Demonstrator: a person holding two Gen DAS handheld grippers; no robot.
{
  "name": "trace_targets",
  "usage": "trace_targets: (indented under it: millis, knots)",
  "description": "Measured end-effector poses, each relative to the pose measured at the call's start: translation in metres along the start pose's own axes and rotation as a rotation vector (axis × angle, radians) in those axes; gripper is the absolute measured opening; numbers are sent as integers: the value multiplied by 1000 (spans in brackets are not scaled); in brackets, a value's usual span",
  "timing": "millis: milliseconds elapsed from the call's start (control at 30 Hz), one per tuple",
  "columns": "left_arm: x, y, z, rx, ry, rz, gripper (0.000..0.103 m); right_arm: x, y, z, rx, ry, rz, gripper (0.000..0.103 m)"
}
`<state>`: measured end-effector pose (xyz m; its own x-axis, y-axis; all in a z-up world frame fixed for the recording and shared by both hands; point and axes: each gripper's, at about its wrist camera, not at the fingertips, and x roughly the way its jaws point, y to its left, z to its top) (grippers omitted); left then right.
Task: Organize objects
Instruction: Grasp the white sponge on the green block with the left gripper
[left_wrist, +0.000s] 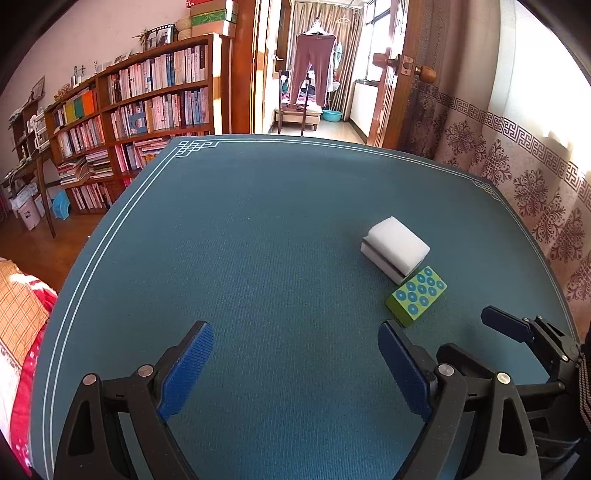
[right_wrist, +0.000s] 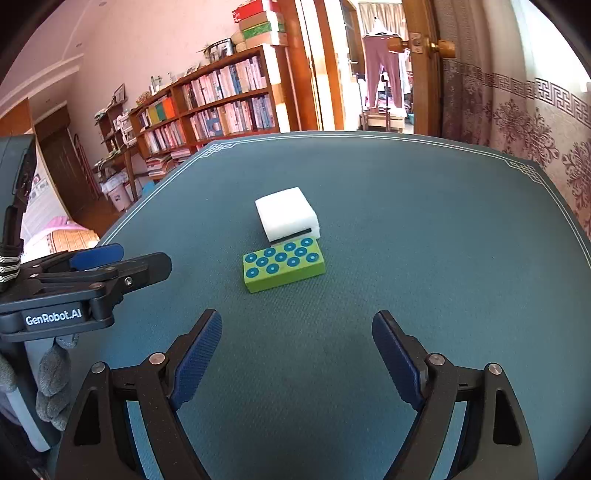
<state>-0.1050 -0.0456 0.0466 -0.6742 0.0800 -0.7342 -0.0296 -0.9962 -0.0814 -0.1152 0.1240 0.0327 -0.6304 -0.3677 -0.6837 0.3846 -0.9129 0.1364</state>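
Right wrist view: right gripper and left gripper both spread wide, holding nothing.

Table covered by teal mat, textured weave, white double-line border with fret-pattern corners. Two things directly on mat: white sponge block with dark slot along one side, and green rectangular block with blue dots on top face. Blocks just beside each other, possibly touching at one corner.
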Motion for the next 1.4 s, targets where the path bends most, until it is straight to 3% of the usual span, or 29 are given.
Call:
trace_targets:
  millis: [267,467,533,867,1233,1400]
  knots:
    - [9,17,-1,-50,12,23,93,31,8,27,-48,39,15,83]
    - [12,21,-1,-67,17,33,93,48,11,37,-75,69,9,64]
    - [13,18,-1,-58,20,37,93,47,13,36,-84,64,0,64]
    - [17,-4,5,-5,19,24,93,15,-11,10,13,40,-39,63]
    - [39,-61,36,35,2,-62,97,-36,-56,-36,177,2,-130,63]
    - [57,-85,48,75,-4,-37,97,-34,-55,-35,173,-3,-123,64]
